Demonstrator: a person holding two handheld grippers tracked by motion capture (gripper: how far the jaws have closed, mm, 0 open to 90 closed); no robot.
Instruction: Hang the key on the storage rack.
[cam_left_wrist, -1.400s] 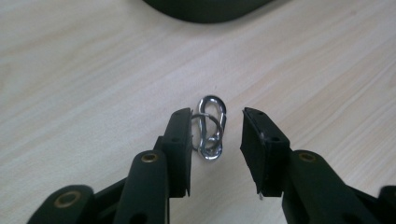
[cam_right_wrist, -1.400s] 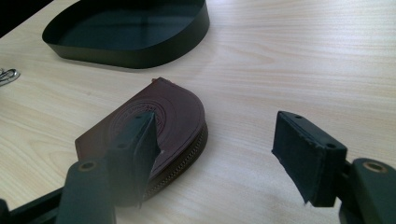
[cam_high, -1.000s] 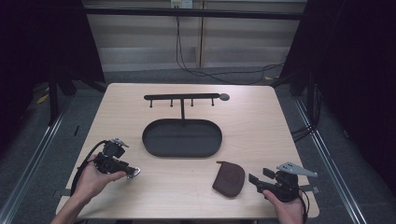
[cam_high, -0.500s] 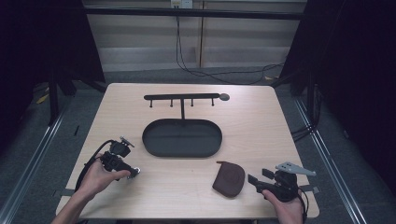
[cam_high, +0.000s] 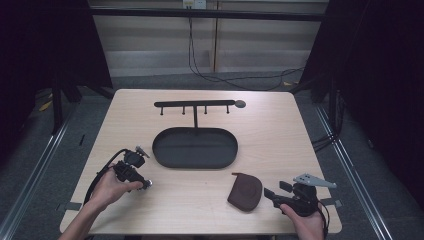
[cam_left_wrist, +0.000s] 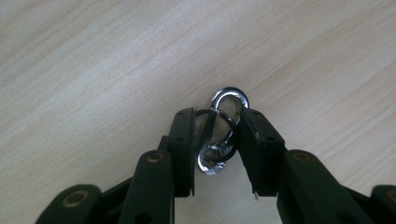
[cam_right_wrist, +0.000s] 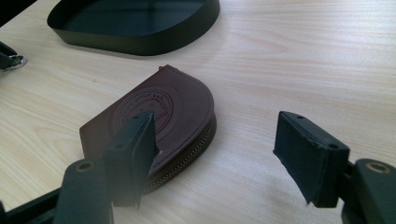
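Left hand-held gripper (cam_left_wrist: 215, 140), jaws just closing in, pinches a small metal carabiner w/ thin key ring (cam_left_wrist: 222, 128) flat on the surface (cam_high: 280, 130), left of the oval tray (cam_high: 195, 147). Prob. light, rigid, slick metal; best grabbed across the clip's long sides. Right hand-held gripper (cam_right_wrist: 224, 144) spread wide, unclenched, beside the brown leather pouch (cam_right_wrist: 159, 121); soft, grippy, thin at the edge.

One counter (cam_high: 280, 140) carries one black oval tray (cam_high: 195, 148), one black hook rack (cam_high: 195, 104) with four pegs, one brown leather pouch (cam_high: 245, 192) and one silver carabiner (cam_left_wrist: 223, 135); two hand-held grippers
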